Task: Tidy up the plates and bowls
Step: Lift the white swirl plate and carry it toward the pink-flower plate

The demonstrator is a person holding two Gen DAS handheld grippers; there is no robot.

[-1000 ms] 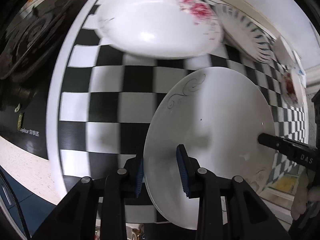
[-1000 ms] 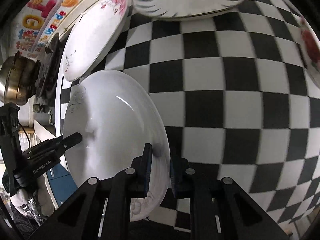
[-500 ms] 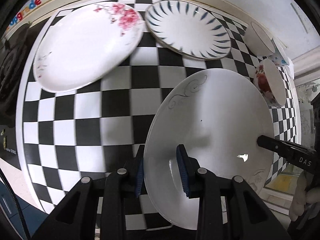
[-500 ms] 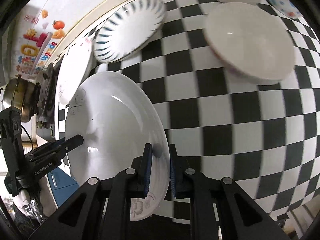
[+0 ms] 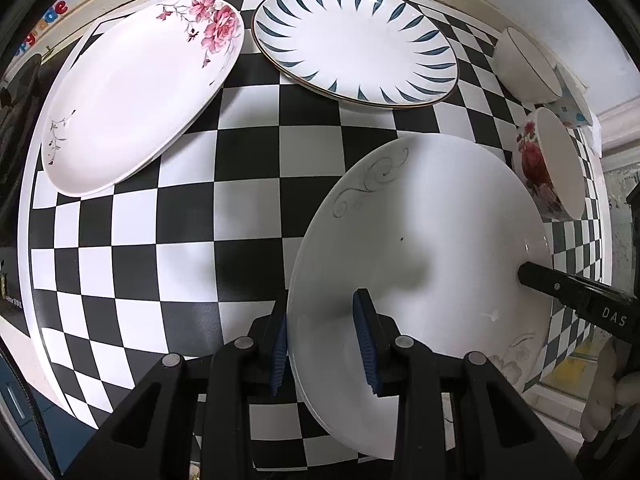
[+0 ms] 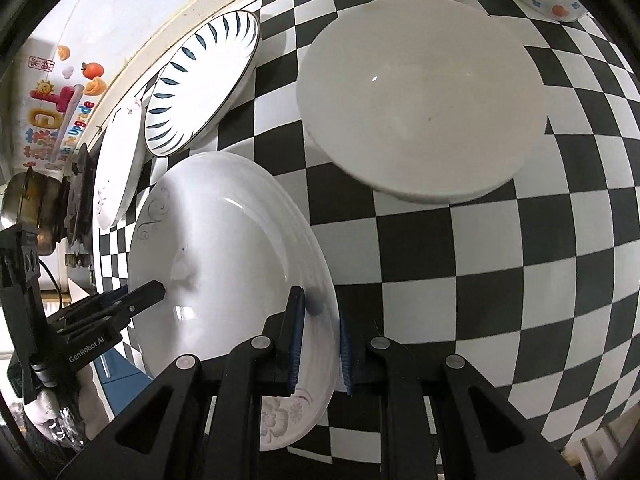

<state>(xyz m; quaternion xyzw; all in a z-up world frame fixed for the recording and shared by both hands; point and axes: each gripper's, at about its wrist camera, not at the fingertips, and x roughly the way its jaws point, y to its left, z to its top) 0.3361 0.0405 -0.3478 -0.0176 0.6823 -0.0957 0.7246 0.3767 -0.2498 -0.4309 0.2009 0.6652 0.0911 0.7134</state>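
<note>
Both grippers have carried my scroll-patterned white plate (image 5: 420,240) toward the bowls; left gripper (image 5: 324,344) clamps its nine-o'clock rim, right gripper (image 6: 320,344) three-o'clock; glazed, slippery, breakable.

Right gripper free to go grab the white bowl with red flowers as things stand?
Probably not. The right gripper is shut on the rim of the white swirl-patterned plate, which the left gripper also clamps. The white bowl with red flowers sits unobstructed on the checkered table, but the plate must go first.

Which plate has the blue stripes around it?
The round plate with dark blue dashes at the back of the checkered table. The plate beside it has pink flowers, and the held plate has grey swirls.
</note>
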